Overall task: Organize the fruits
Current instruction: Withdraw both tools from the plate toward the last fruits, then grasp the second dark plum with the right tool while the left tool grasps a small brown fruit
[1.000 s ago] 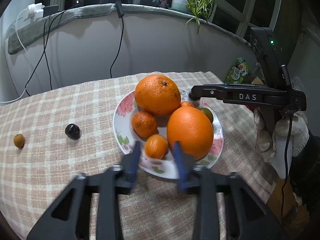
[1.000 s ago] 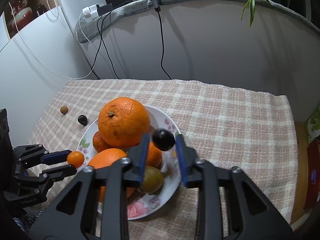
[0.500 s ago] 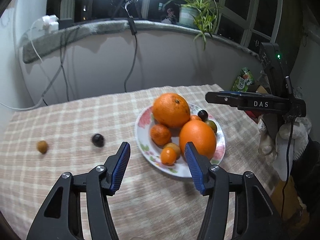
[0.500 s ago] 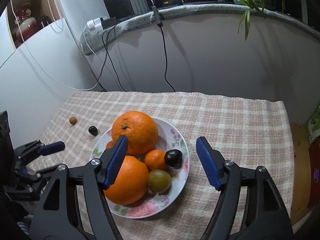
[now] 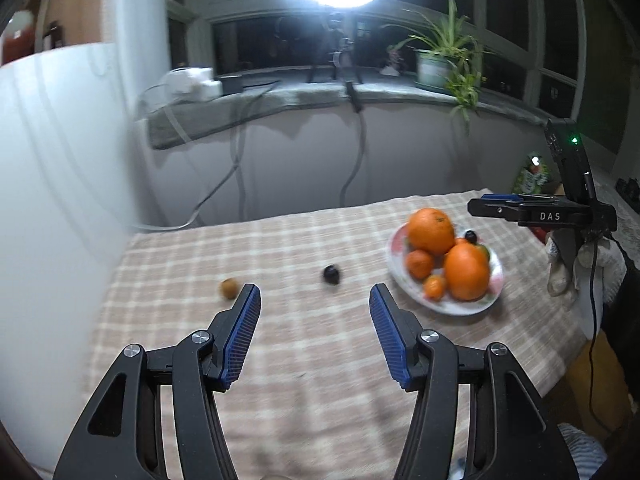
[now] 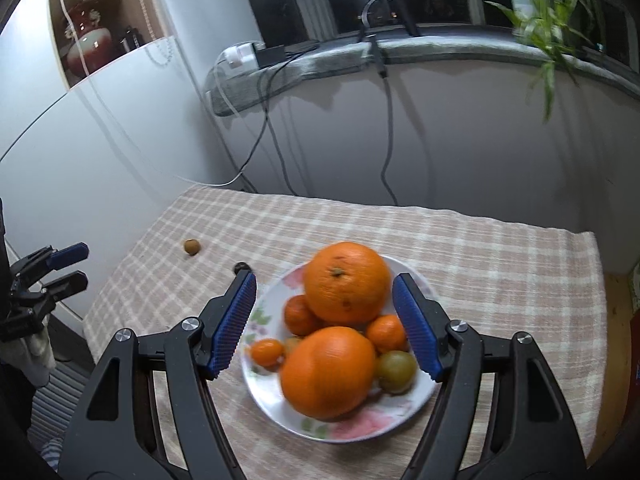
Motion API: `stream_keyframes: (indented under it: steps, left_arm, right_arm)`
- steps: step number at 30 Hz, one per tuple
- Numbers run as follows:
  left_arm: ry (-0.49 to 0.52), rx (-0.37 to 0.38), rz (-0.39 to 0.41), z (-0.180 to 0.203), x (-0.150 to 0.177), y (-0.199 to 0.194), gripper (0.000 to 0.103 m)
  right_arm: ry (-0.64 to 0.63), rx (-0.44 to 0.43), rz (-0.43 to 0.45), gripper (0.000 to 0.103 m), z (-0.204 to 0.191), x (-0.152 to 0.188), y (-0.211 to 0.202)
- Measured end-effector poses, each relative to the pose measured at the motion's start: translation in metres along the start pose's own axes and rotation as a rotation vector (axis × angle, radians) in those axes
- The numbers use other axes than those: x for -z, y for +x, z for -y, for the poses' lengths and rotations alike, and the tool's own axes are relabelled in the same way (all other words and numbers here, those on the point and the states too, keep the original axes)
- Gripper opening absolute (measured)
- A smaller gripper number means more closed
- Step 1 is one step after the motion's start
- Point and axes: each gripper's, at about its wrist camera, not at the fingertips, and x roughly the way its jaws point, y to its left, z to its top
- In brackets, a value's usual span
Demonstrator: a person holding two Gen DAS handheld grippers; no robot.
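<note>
My left gripper (image 5: 314, 300) wide open, empty, above checked beige tablecloth (image 5: 280, 360); my right gripper (image 6: 324, 292) wide open, empty, over floral white plate (image 6: 352, 426) of oranges

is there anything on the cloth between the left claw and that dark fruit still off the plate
Nothing visible. The left claw is open above bare checked cloth, and the dark fruit lies just beyond its fingertips with nothing between. The small brown fruit sits off to the left, the plate to the right.
</note>
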Motion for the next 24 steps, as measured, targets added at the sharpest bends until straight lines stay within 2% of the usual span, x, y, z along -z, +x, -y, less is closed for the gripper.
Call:
stream_keyframes:
  steps: [4, 9, 17, 24]
  left_arm:
    - [-0.049, -0.030, -0.012, -0.024, 0.022, -0.003, 0.056]
    - [-0.098, -0.069, -0.032, -0.053, 0.040, 0.017, 0.056]
    - [-0.198, -0.062, -0.043, -0.095, 0.042, 0.060, 0.056]
    - [-0.229, -0.033, -0.076, -0.106, 0.032, 0.108, 0.052]
  right_arm:
    - [-0.026, -0.026, -0.022, 0.073, -0.021, -0.002, 0.016]
    - [-0.070, -0.041, -0.066, 0.073, -0.046, -0.005, 0.042]
    - [-0.154, -0.041, -0.148, 0.073, -0.081, -0.009, 0.088]
    - [-0.221, -0.033, -0.219, 0.073, -0.102, -0.011, 0.132]
